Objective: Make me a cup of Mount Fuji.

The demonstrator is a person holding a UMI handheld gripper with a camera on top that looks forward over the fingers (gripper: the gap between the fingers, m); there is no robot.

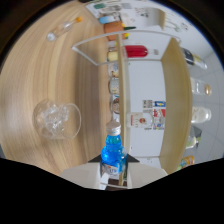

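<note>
Fingers [114, 176] clamped on blue bottle [113, 150], cap up. Glass of ice [56, 119] on wooden surface [35, 75] off to one side; shelf [172, 85] of bottles beyond

No lettering can be read anywhere in the gripper view. The blue bottle [112, 150] carries a label low on its body, near the gripper [114, 176] (its print is too small to make out). A bottle with a white and red label [148, 120] lies on the white shelf [172, 90]; its markings show only as blocks of red and dark colour. A red bottle [136, 51] further along the shelf shows no readable words.
</note>
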